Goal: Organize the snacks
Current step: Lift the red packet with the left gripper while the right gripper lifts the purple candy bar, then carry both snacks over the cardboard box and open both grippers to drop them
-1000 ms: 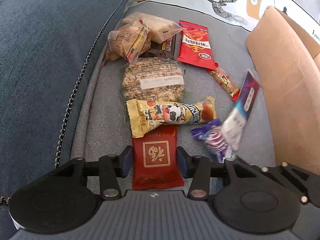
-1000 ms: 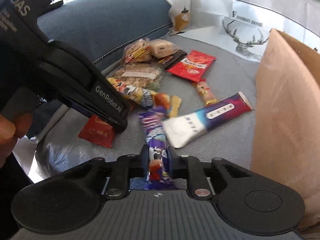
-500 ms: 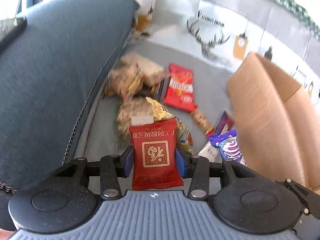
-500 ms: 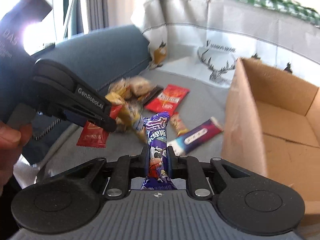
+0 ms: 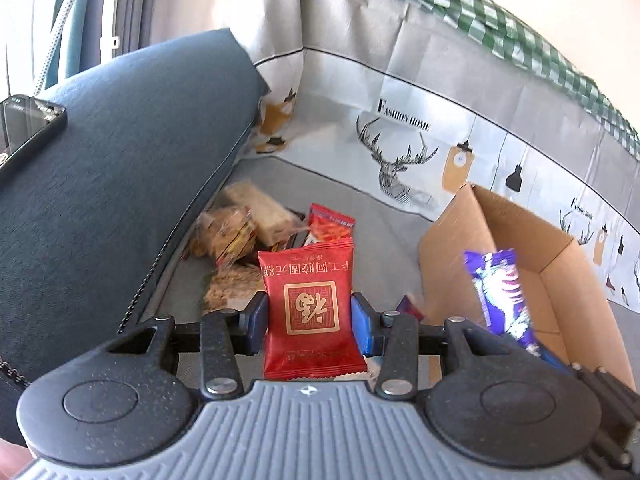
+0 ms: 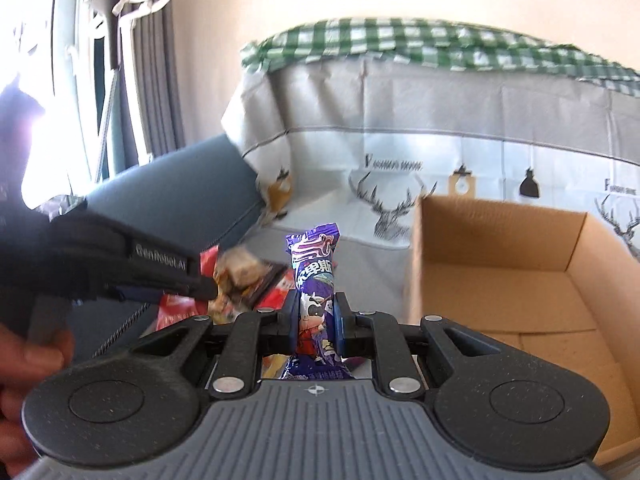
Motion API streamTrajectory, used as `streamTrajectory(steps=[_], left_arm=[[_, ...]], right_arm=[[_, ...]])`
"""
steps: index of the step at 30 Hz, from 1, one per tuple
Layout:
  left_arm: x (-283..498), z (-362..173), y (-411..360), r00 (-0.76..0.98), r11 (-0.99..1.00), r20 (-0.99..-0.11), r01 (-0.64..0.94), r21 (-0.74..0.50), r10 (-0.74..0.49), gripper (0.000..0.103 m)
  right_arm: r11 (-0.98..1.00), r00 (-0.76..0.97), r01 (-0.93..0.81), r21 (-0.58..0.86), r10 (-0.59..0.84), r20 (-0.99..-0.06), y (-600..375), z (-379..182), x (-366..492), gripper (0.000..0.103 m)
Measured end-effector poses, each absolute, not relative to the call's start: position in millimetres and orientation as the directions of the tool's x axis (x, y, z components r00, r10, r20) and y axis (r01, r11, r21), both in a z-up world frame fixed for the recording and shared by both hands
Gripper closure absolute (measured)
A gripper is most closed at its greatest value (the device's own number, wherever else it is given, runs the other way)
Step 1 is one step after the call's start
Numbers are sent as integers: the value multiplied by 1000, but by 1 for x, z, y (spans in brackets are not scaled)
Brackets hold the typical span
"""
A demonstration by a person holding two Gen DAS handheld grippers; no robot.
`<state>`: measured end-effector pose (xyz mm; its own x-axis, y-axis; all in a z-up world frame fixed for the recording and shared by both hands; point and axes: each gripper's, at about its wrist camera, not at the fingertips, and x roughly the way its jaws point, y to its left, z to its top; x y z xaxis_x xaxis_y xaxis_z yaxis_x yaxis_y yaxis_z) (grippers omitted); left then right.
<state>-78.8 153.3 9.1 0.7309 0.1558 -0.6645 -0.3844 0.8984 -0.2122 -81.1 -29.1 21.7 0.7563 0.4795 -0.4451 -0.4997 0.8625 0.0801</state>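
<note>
The cardboard box (image 6: 496, 280) stands open-topped and empty, its near wall upright.

Daylight floods in from the window (image 6: 80, 80) on my left, blown out white. Fisheye bends every edge. Snack pile (image 6: 240, 276) smeared with motion blur; my tongs stay sharp.
</note>
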Motion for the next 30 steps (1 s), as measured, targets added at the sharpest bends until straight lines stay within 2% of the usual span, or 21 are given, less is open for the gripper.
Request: streamTrajectory(steps=[8,19,23,27,30], left_arm=[[-66,6,134,740,901,-656,-375,-218,149,55],[-48,7,110,760,923,-635,-332,-194,139,55],[-42,9,96,779,938,-611,-303,-168,142,55],[-35,13,80,803,954,-579,-267,-138,141,55],[-32,15,67,823,964,-553,-234,-124,129,55]], right_arm=[[904,843,-423,64,419,-338,-60,50,-76,85],[959,925,-274,72,283,-254,-137,92,-33,86],[976,941,-216,36,218,-258,-171,90,-8,86],[984,932,-165,69,178,-315,-194,69,1,86],[985,935,-152,77,169,-311,-202,66,0,86]])
